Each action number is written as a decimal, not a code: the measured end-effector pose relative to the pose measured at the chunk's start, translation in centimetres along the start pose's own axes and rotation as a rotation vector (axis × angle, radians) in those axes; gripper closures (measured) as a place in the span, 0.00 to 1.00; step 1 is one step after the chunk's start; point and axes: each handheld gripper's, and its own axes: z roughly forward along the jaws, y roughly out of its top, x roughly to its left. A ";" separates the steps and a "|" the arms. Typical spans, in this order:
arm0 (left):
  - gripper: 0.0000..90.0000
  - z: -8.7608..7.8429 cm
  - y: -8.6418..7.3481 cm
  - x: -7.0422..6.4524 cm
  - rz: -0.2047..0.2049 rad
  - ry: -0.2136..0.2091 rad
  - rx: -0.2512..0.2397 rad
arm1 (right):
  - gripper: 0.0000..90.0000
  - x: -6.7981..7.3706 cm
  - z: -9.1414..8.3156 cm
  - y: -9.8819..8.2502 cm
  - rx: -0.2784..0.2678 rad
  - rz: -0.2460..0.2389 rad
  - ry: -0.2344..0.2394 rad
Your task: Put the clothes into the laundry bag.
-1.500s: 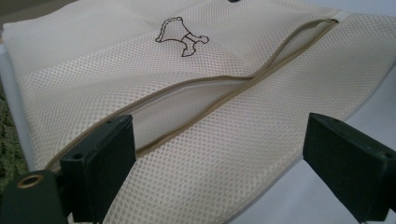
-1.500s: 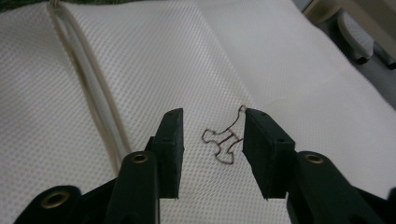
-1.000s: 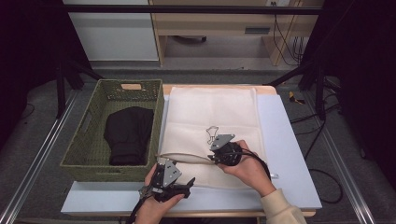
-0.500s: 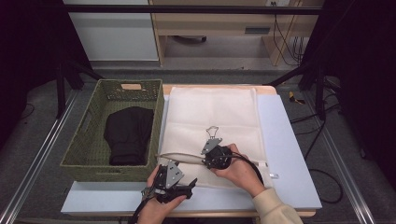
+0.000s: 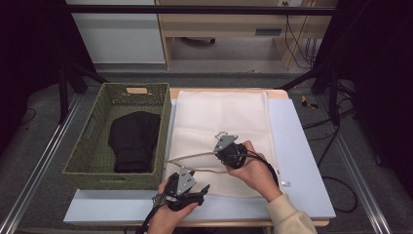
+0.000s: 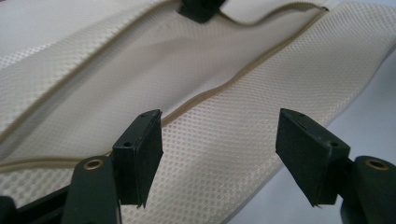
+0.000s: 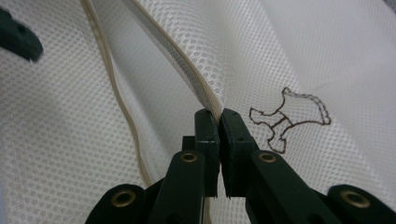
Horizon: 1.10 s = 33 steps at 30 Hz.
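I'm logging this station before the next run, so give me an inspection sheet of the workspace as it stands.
Surface: pale blue table, bare at its right edge.
Job's things: cream mesh laundry bag lying flat, zip opening parted near the front; black garment in the green woven basket.
Clutter: nothing seen.
Grippers: right gripper shut on the bag's zip edge, its jaws having just closed; left gripper open over the mesh, its jaws having just been closing.
Cables: gripper cable over the right hand.
Surroundings: wooden bench behind, floor cables.

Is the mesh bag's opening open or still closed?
Open: the right gripper pinches the mesh bag edge, lifting it off the lower layer.
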 end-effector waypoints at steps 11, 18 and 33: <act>0.38 0.8 0.1 0.0 0.013 -0.002 0.016 | 0.97 -2.9 -2.6 4.1 0.018 -0.058 -0.058; 0.42 1.7 0.1 -0.9 0.037 -0.031 0.027 | 0.97 -3.5 -4.8 5.9 -0.035 -0.058 -0.129; 0.45 2.5 0.3 -1.3 0.043 -0.058 0.021 | 0.97 -4.6 -6.4 8.5 -0.024 -0.122 -0.189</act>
